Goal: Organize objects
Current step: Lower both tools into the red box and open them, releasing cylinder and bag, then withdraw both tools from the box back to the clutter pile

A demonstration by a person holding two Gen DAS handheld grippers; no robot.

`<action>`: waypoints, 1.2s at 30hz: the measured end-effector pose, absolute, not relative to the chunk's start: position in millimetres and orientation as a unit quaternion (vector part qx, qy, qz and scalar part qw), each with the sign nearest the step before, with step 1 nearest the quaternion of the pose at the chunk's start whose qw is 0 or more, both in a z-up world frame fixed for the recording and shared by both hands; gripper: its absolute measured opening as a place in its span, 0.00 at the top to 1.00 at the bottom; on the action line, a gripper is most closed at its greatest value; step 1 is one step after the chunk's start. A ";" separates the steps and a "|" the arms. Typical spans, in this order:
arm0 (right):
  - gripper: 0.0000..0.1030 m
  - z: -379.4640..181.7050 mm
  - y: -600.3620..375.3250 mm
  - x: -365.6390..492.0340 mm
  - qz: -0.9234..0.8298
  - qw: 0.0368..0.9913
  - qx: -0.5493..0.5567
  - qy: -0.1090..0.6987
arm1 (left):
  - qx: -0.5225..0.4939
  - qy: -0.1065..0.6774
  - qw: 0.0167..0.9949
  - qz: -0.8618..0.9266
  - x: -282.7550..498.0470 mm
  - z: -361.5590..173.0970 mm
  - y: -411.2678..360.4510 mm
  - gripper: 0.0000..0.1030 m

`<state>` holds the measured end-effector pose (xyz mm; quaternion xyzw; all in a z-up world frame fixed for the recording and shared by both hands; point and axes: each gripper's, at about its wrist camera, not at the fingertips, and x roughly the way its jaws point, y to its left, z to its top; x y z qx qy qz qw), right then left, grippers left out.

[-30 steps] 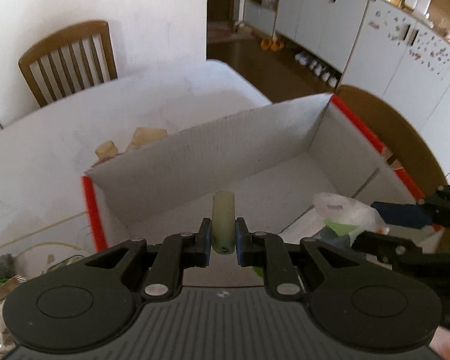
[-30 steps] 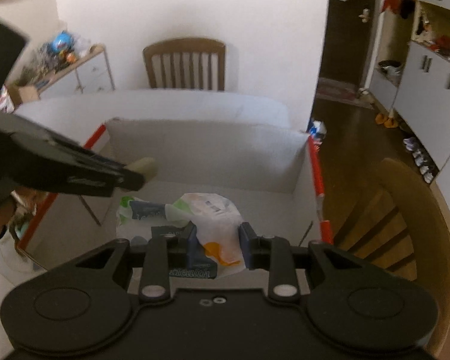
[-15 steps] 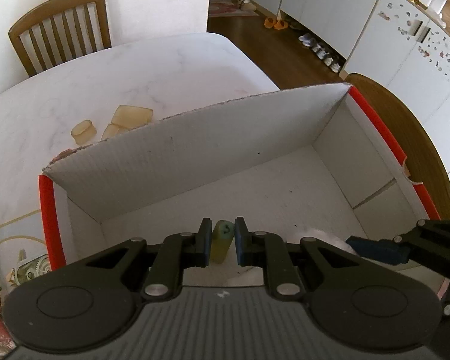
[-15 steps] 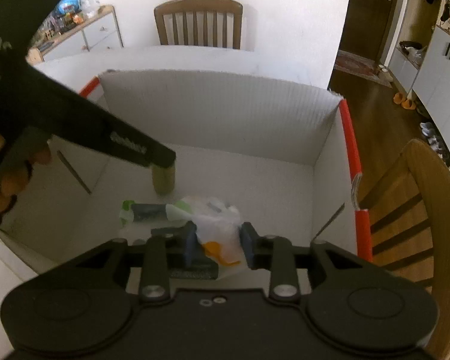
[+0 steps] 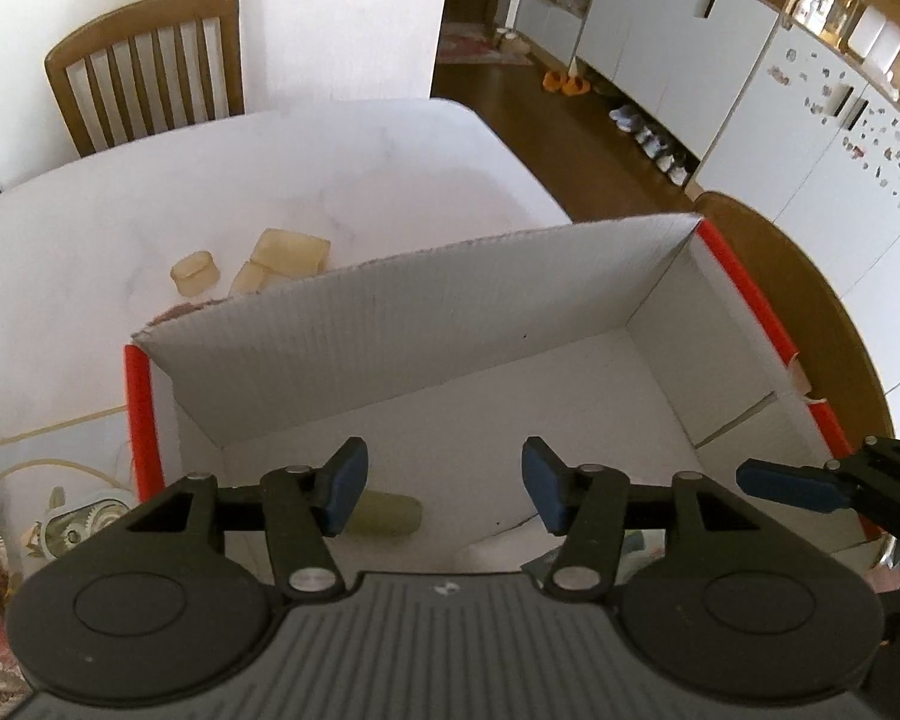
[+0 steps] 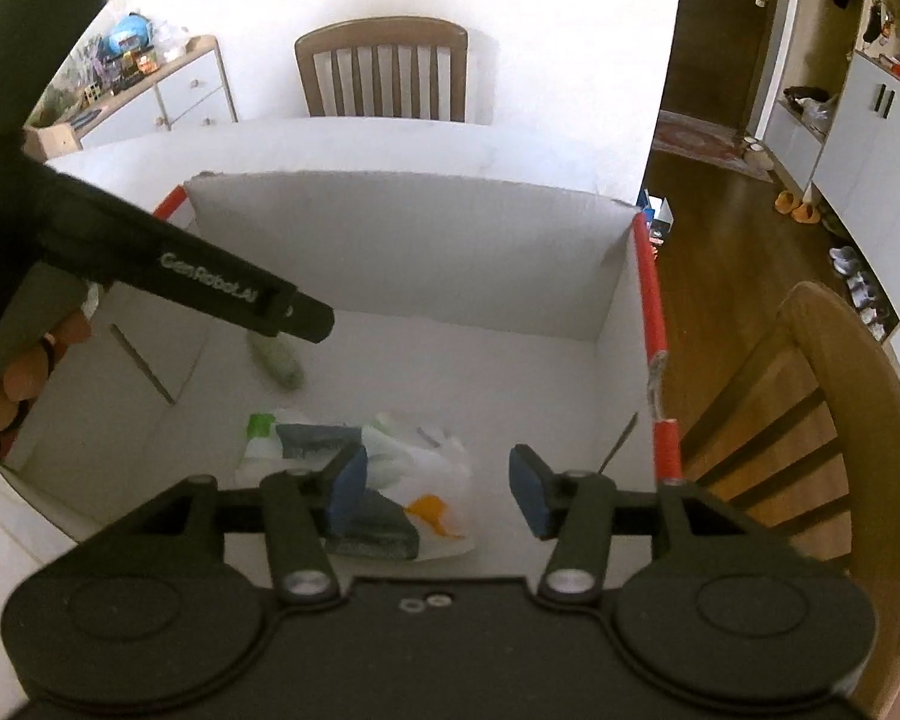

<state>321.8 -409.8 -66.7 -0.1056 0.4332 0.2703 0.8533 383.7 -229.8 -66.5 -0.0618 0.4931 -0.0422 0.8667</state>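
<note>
A white cardboard box with red edges stands on the table. On its floor lies a pale cylinder, seen again as the cylinder in the right wrist view. My left gripper hangs above it, jaws opening, nothing between them. A plastic packet with green, blue and orange print lies on the box floor under my right gripper, whose jaws are opening too and press on nothing. The left tool crosses the right wrist view, held by a hand.
Several pale yellowish pieces lie on the white table behind the box. Wooden chairs stand at the far side and at the right. Clutter lies at the left table edge. White cabinets line the room.
The left jaws opened and let the pale cylinder go; it now lies on its side on the box floor. The right jaws opened off the plastic packet, which rests in the box.
</note>
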 end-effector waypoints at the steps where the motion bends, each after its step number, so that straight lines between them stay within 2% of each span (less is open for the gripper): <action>1: 0.49 -64.4 -410.9 321.9 0.271 0.854 -0.102 0.432 | -0.062 0.490 0.868 -0.043 381.1 -63.2 -230.4 0.46; 13: 0.39 -32.8 -416.1 307.0 0.274 0.865 -0.072 0.414 | -0.065 0.445 0.891 -0.054 336.1 -30.3 -219.1 0.45; 15: 0.37 -26.4 -415.4 302.5 0.272 0.868 -0.067 0.410 | -0.065 0.437 0.896 -0.052 325.5 -24.7 -214.4 0.37; 20: 0.29 -13.0 -410.2 286.8 0.269 0.876 -0.056 0.397 | -0.061 0.416 0.906 -0.054 299.1 -12.7 -202.0 0.34; 24: 0.23 -5.5 -401.5 274.2 0.263 0.882 -0.048 0.389 | -0.059 0.402 0.912 -0.060 276.9 -5.8 -191.1 0.26; 36: 0.06 1.8 -369.1 225.6 0.231 0.898 -0.012 0.374 | -0.032 0.363 0.930 -0.046 212.4 7.6 -147.7 0.22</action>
